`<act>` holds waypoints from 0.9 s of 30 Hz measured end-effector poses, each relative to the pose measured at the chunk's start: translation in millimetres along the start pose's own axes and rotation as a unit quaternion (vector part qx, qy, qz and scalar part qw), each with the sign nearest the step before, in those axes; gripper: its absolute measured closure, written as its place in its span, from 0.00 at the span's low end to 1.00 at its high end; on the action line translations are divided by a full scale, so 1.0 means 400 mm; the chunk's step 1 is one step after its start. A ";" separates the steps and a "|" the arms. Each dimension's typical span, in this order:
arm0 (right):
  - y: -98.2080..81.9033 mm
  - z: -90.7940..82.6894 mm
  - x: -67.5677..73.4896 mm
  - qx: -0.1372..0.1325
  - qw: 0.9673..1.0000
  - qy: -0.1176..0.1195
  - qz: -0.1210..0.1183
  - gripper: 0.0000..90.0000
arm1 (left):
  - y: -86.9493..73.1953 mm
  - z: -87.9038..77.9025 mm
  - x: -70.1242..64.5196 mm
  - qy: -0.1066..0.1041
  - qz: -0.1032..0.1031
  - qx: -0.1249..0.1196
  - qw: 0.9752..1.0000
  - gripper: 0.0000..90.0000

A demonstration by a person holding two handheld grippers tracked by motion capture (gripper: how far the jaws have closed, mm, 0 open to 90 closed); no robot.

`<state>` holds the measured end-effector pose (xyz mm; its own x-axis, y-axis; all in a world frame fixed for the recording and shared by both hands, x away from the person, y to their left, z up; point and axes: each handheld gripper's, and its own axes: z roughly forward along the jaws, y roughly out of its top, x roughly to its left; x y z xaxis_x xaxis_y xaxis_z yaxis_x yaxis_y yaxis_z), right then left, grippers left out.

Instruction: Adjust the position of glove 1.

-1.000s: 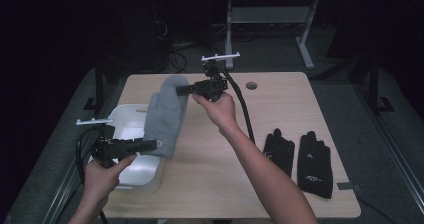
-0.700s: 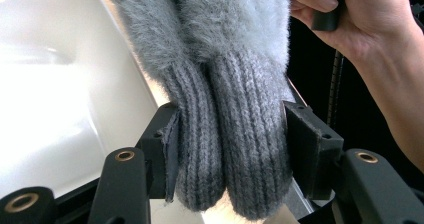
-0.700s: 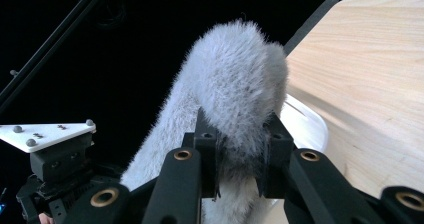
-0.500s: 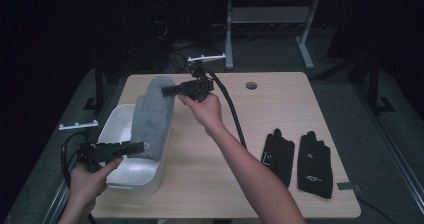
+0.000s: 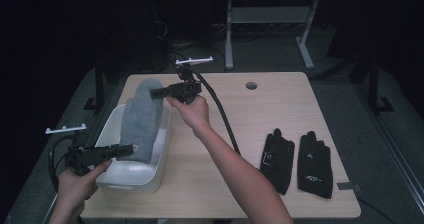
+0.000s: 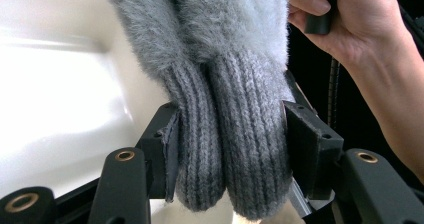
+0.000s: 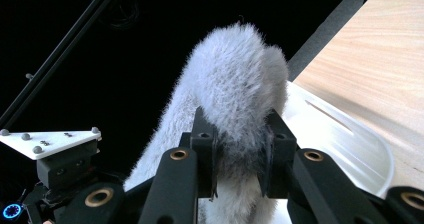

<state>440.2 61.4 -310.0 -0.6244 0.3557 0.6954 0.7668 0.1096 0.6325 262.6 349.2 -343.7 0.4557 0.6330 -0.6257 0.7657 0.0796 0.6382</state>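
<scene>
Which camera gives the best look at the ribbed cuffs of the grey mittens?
The left gripper view: the ribbed cuffs sit close up, side by side, pinched between the left tongs. The high view shows the whole mittens over the white tub, cuffs small. The right gripper view shows the fluffy tips.

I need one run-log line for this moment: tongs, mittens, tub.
left tongs: shut on grey mittens, cuff end | right tongs: shut on fluffy end | mittens: over white tub

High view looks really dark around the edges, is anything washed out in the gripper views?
High view: room black, only the table lit. Left gripper view: the white bin glares, detail lost; the grey mittens sharp. Right gripper view: background black, the fluffy tips slightly soft.
</scene>
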 end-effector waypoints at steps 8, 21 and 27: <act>-0.011 0.044 -0.011 0.008 1.000 -0.004 0.009 0.81 | -0.012 -0.010 0.032 0.010 -0.008 0.004 1.000 0.50; -0.039 0.111 -0.040 0.023 0.999 -0.018 0.018 0.81 | -0.039 -0.010 0.084 0.029 -0.026 0.020 0.999 0.50; -0.058 0.140 -0.056 0.038 0.999 -0.025 0.016 0.81 | -0.056 -0.012 0.105 0.037 -0.034 0.032 0.998 0.50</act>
<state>444.8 102.9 -359.2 -0.5930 0.4061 0.6953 0.7962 0.1665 0.5817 262.5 377.6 -382.3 0.3693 0.6831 -0.6301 0.8224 0.0756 0.5639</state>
